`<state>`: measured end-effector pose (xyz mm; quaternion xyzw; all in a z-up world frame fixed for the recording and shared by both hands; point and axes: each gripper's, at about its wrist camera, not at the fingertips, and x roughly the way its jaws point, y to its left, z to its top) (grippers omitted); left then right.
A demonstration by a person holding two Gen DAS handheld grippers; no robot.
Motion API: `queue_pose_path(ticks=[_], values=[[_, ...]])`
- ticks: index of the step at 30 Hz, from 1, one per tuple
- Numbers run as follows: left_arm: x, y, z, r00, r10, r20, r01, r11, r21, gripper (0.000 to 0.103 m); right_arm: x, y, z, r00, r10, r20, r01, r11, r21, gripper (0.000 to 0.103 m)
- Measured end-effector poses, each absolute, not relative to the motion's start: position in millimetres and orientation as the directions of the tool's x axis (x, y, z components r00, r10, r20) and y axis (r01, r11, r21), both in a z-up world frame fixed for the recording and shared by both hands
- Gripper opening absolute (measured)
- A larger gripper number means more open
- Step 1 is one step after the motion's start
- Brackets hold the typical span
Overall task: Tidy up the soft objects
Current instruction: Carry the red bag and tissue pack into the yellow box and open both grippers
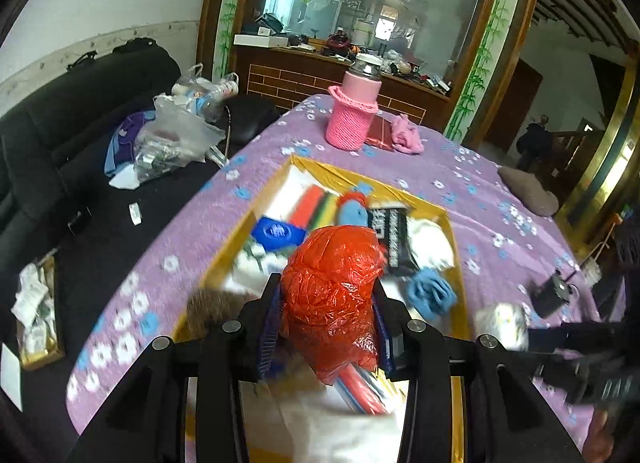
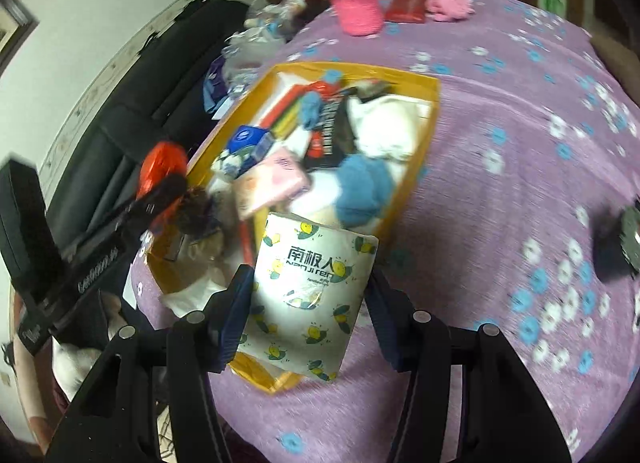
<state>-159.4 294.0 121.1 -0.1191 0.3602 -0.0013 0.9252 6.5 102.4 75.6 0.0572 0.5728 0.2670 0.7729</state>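
My left gripper is shut on a crumpled red plastic bag and holds it above the near end of the yellow box. My right gripper is shut on a white tissue pack printed with bees, held over the box's near corner. The box holds several soft items: a blue fluffy cloth, a white cloth, a pink pack. The left gripper with the red bag shows at the left in the right wrist view.
The box lies on a purple flowered bedspread. A pink knitted bottle cover, a red wallet and a pink cloth sit at the far end. A black sofa with plastic bags is left. A dark object lies right.
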Motion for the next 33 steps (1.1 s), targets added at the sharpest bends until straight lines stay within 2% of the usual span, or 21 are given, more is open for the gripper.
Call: queue_pose_path(ticks=[6,18,28,33], values=[[-123,284,115,0.727,-0.072,-0.683,-0.065,0.983,-0.173,0.039,11,132,67,0.236,0.459,-0.856,-0.413,0.845,0.339,0.055],[-57,269,100,0.698,-0.048,-0.714,-0.044,0.993,-0.109,0.039,26,144,60,0.289,0.455,-0.842,-0.435,0.846,0.308,0.055],[-36,262,85,0.688,-0.014,-0.726,-0.052,0.996,-0.068,0.039,30,158,51,0.347,0.402,-0.847,-0.458,0.861,0.221,0.055],[-32,260,80,0.688,-0.009,-0.726,-0.052,0.997,-0.062,0.040,32,157,49,0.359,0.409,-0.839,-0.455,0.862,0.226,0.056]])
